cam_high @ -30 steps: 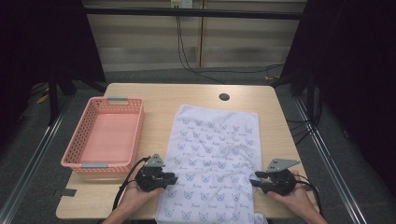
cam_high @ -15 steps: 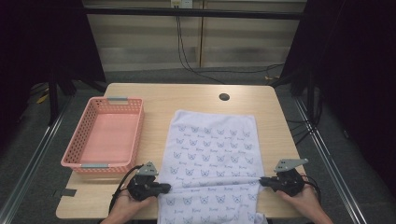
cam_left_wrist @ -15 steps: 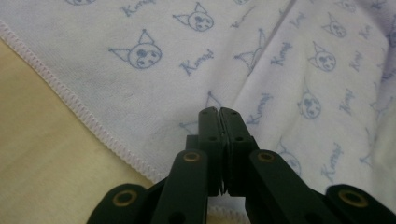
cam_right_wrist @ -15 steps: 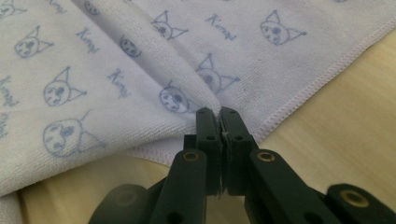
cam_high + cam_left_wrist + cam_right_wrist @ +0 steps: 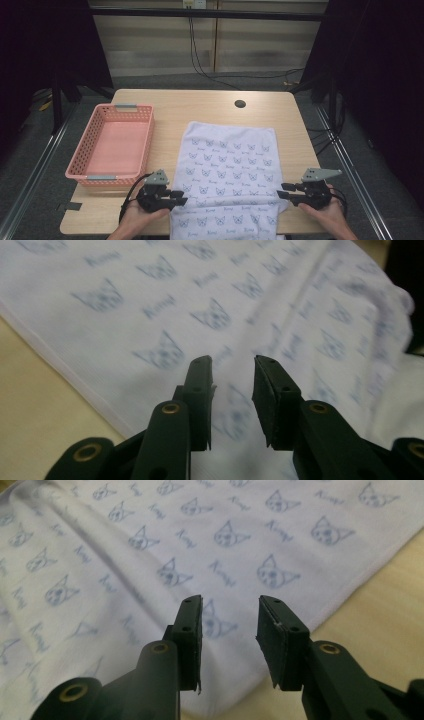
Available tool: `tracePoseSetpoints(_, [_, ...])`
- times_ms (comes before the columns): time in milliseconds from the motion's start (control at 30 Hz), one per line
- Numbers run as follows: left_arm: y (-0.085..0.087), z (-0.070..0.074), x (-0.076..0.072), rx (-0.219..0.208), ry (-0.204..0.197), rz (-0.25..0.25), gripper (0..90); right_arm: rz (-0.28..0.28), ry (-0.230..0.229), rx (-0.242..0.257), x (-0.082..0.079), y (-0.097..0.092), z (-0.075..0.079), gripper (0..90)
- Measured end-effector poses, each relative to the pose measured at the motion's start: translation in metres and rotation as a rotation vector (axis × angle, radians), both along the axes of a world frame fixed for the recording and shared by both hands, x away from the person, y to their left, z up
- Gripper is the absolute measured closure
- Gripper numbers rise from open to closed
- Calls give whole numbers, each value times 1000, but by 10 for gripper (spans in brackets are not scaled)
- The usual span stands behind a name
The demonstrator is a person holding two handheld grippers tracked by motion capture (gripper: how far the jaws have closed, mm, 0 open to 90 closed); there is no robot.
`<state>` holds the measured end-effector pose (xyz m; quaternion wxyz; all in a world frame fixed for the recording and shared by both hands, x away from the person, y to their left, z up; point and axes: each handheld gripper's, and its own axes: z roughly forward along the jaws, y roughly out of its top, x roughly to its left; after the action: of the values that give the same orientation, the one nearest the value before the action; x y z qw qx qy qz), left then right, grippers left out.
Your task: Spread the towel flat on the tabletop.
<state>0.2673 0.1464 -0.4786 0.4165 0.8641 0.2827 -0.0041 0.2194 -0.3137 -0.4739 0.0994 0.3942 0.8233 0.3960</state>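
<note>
White cloth [image 5: 227, 175]: lower centre, near edge overhanging surface [image 5: 210, 107].
Left gripper [image 5: 176, 197], right gripper [image 5: 285, 191]: fingers just opened, empty.
Risk: overhang may drag cloth off.

The cloth [image 5: 230, 180] is white with a repeating print of small blue-grey cat faces and short script words, edged by a plain white hem. The basket [image 5: 131, 111] is salmon pink with grey handles, and the table [image 5: 200, 105] is pale wood grain. Both grippers' jaws are black with brass-coloured rivets.
</note>
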Motion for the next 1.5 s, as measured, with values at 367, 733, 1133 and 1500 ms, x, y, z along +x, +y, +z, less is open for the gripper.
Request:
tracePoseSetpoints(367, [-28, -21, 59, 60, -25, 76, 599, -2, 31, -12, 67, 27, -14, 503])
tracePoseSetpoints(733, [-16, -18, 14, 115, -58, 8, 875, 77, 62, -53, 46, 35, -25, 877])
tracePoseSetpoints(1133, [-5, -13, -48, 89, 109, -166, 871, 190, 163, -98, -21, 36, -14, 887])
tracePoseSetpoints(1500, [-18, -3, 8, 13, 9, -5, 666, -17, -32, -36, 33, 7, 3, 637])
